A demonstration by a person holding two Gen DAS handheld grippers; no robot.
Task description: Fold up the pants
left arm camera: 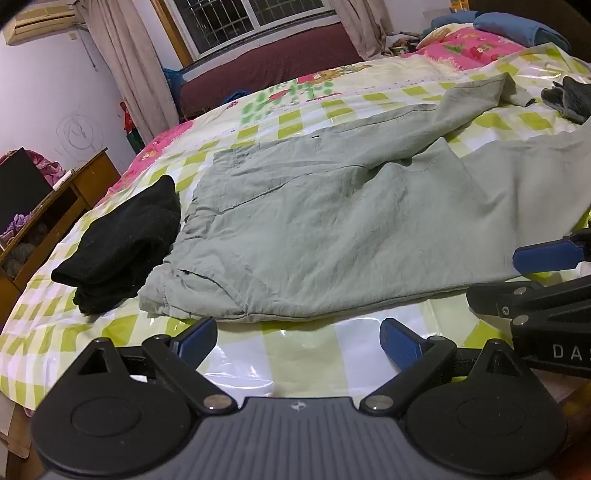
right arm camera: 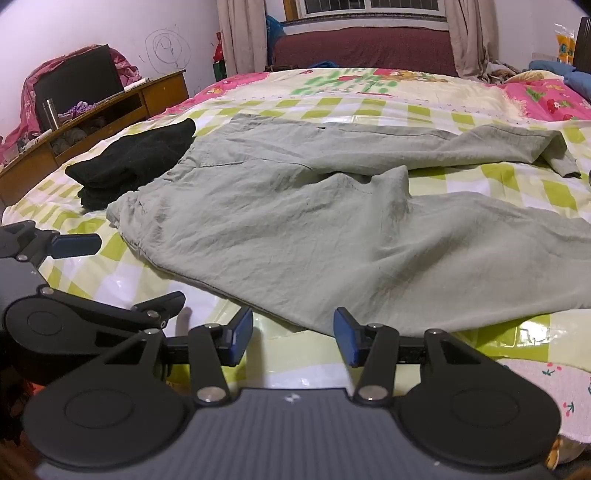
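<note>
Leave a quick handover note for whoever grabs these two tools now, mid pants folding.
Left tool: open, empty, near the waist end.
Right tool: open, empty, just short of the near hem edge.
Grey-green pants: spread unfolded on the checked bed cover, legs splayed apart, waist beside a folded black garment.
Done: no fold visible.
Left: bring the legs together, then fold lengthwise.

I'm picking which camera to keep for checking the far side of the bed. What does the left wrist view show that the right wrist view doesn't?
Only the left wrist view shows the air conditioner high on the wall and a dark grey garment on the bed beyond the trouser leg.

Only the right wrist view shows a metal flask on the wooden desk.

Both show the green pants spread unfolded, the folded black garment beside the waistband, and the left gripper and right gripper open, short of the cloth.
</note>
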